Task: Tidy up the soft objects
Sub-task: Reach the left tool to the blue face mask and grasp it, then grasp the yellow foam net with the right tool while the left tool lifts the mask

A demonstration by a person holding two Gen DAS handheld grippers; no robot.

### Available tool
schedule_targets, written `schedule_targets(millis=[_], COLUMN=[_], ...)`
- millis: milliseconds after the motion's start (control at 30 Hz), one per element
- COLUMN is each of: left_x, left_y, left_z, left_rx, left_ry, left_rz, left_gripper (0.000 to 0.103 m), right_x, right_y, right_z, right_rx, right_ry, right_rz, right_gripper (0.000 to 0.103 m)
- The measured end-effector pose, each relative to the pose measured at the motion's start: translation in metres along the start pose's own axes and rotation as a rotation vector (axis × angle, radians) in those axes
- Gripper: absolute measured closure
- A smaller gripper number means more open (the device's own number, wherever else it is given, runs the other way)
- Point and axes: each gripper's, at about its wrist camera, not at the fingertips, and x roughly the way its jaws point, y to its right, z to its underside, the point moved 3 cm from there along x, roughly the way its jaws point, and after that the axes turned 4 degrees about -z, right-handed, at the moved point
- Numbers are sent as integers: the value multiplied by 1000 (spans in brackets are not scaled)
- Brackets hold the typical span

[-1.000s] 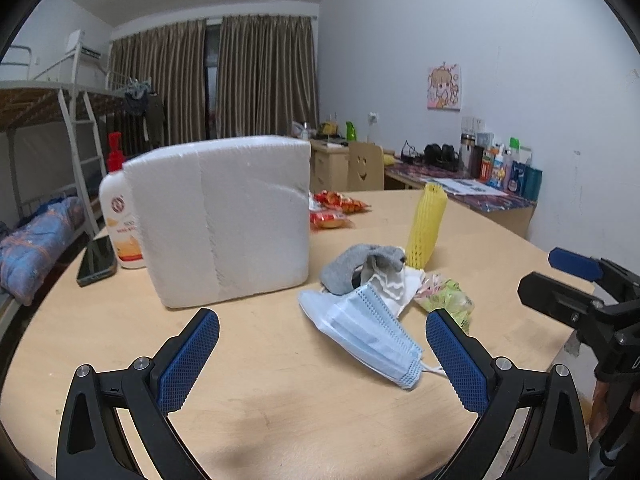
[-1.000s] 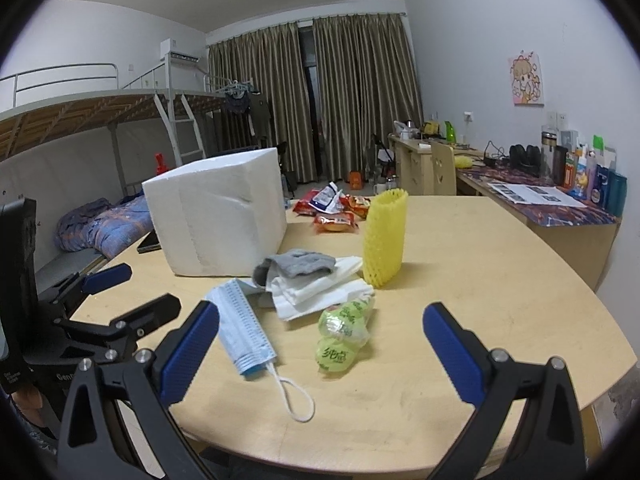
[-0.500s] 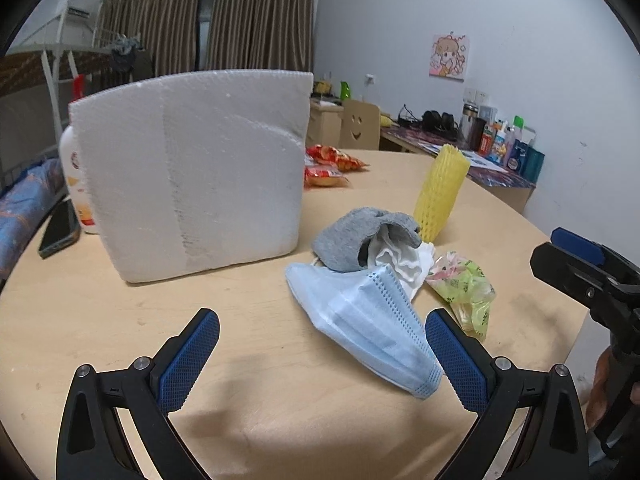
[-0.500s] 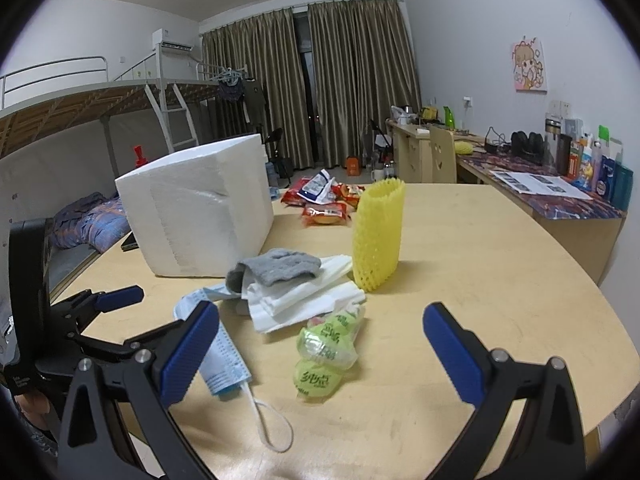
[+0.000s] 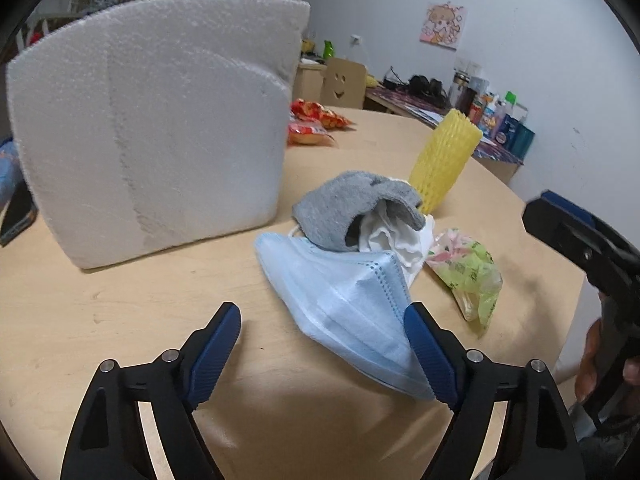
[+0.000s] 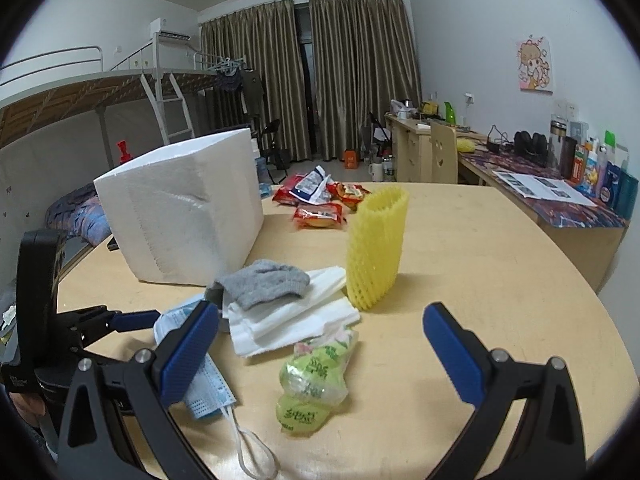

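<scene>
Foam box [image 5: 160, 120] toward table's [image 5: 120, 300] left edge, upright. Left gripper [image 5: 324, 344] low over near edge, jaws closing, blue mask [image 5: 344, 300] partly between pads, not yet pinched. Grey sock [image 5: 344, 208] on white cloth [image 5: 396, 236] mid-table, overlapping mask. Green bag [image 6: 316, 376] beside, yellow mesh sleeve [image 6: 376, 248] upright behind. Right gripper [image 6: 320, 364] wide open, holding nothing, above bag.

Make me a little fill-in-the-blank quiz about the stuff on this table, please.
1. The grey sock lies on top of folded ____ paper towels.
2. The mesh foam sleeve standing upright is ____ in colour.
3. The left gripper is closing around the edge of a blue face ____.
4. The big foam block is ____ in colour.

Missing words: white; yellow; mask; white.
</scene>
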Motion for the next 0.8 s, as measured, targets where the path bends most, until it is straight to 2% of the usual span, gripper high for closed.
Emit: schedule_targets(millis=[100, 233, 300, 467, 500, 633, 800], left_x=[5, 8, 7, 3, 3, 1, -3], left_y=[2, 2, 0, -1, -1, 2, 2], left_z=[0, 0, 0, 0, 0, 0, 0], left_rx=[7, -10, -17, -26, -23, -10, -4], left_ry=[-26, -33, -28, -17, -17, -11, 5], left_rz=[37, 85, 103, 137, 150, 181, 181], left_gripper=[40, 47, 55, 68, 73, 80, 82], right_x=[4, 10, 13, 22, 24, 37, 51], right_y=[2, 5, 7, 13, 14, 18, 26], right_z=[-3, -4, -6, -12, -13, -18, -26], right_rx=[3, 7, 10, 20, 24, 35, 75], right_ry=[-3, -9, -13, -27, -29, -46, -65], right_rz=[2, 4, 8, 21, 21, 26, 46], right_gripper=[0, 0, 0, 0, 0, 0, 0])
